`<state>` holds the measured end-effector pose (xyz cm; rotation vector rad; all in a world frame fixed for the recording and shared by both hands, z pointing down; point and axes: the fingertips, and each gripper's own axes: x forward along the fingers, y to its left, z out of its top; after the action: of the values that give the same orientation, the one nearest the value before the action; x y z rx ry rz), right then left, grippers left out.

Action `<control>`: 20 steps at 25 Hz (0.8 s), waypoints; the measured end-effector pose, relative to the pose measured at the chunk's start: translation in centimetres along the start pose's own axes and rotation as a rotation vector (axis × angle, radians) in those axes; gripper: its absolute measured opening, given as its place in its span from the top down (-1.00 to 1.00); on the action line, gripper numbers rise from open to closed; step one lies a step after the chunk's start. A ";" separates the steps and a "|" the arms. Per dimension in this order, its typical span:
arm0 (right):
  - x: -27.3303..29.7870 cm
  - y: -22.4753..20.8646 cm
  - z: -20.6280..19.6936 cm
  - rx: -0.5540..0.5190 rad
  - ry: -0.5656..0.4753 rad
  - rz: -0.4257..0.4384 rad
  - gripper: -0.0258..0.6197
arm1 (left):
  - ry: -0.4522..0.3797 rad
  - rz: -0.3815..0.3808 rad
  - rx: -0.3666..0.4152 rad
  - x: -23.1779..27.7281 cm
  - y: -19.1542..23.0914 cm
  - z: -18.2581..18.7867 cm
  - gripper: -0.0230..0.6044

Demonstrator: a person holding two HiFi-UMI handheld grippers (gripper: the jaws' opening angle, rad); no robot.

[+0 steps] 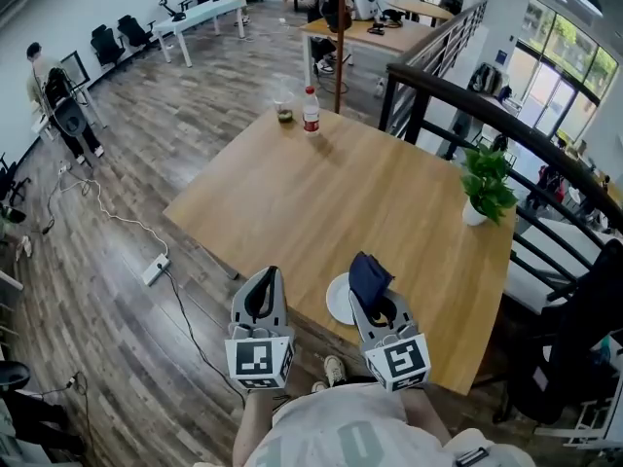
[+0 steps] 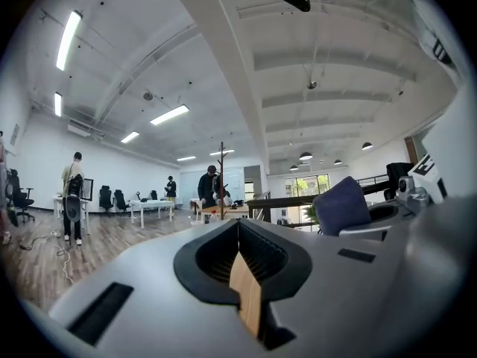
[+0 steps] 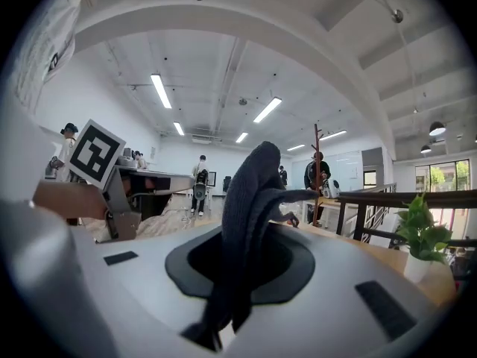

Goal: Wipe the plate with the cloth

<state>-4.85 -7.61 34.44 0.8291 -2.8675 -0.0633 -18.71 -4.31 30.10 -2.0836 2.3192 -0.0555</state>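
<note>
Pressed together with nothing between them, the jaws of the left gripper [image 1: 265, 285] hang just left of the round white plate [image 1: 339, 300], while the right gripper [image 1: 378, 305] has its jaws pinched on a bunched dark blue cloth [image 1: 369, 274] that stands up over the plate's right side. I can't tell whether the cloth touches the plate. The plate lies close to the near edge of the pale wooden table [image 1: 341, 197], and that is what worries me. Nothing steadies it, so a firm wipe toward the person could slide it off the edge. The cloth is also gripped in a narrow fold, with most of it loose above the jaws. Dragged hard over the plate, it could pull free, or only a small wad of it might meet the surface. Little stands in the way. A clear plastic bottle with a red cap [image 1: 311, 111] and a clear cup [image 1: 283, 108] sit together at the far corner, well apart from the plate. A small green plant in a white pot [image 1: 484, 187] sits near the right edge, by the black metal railing [image 1: 438, 90]. On the floor to the left, a white power strip [image 1: 154, 269] trails its cable, clear of the work.
</note>
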 end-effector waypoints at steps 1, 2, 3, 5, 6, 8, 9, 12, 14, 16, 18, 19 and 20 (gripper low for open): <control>0.3 -0.9 0.0 -0.002 -0.005 -0.009 0.73 | -0.010 -0.008 0.008 1.0 -0.3 0.5 0.90; 0.5 -1.7 0.1 -0.002 -0.011 -0.016 0.73 | -0.018 -0.012 0.015 1.9 -0.5 0.8 0.90; 0.8 -2.4 0.2 0.000 -0.019 -0.021 0.73 | -0.022 -0.013 0.020 2.7 -0.7 1.1 0.90; 1.0 -3.7 0.3 0.004 -0.031 -0.031 0.73 | -0.020 -0.018 0.026 4.1 -1.1 1.1 0.90; 1.0 -4.4 0.2 0.006 -0.031 -0.041 0.73 | -0.015 -0.028 0.026 4.7 -1.7 0.9 0.90; 1.0 -5.9 -0.2 0.019 -0.026 -0.070 0.73 | 0.000 -0.064 0.025 6.0 -2.9 0.4 0.90; 1.0 -6.5 -0.3 0.028 -0.028 -0.085 0.73 | 0.006 -0.086 0.024 6.7 -3.4 0.2 0.90; 1.1 -8.0 -0.2 0.040 -0.039 -0.128 0.73 | 0.009 -0.161 0.014 9.1 -4.7 0.0 0.90; 1.2 -9.1 -0.6 0.050 -0.024 -0.172 0.73 | 0.009 -0.211 0.023 10.7 -5.5 0.1 0.90; 0.9 -9.6 -0.6 0.070 -0.021 -0.217 0.73 | 0.007 -0.256 0.030 11.9 -5.9 0.5 0.90; 0.5 -10.0 -0.2 0.072 -0.024 -0.258 0.73 | 0.010 -0.303 0.015 12.9 -6.3 0.7 0.90; 0.3 -10.3 -0.2 0.069 -0.019 -0.279 0.73 | 0.017 -0.323 0.005 13.3 -6.5 0.5 0.90; 0.2 -10.6 -0.3 0.069 -0.012 -0.299 0.73 | 0.024 -0.341 -0.003 13.6 -6.7 0.3 0.90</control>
<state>0.63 -16.65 33.87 1.2683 -2.7458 -0.0034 -13.45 -18.57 30.18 -2.4665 1.9487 -0.0835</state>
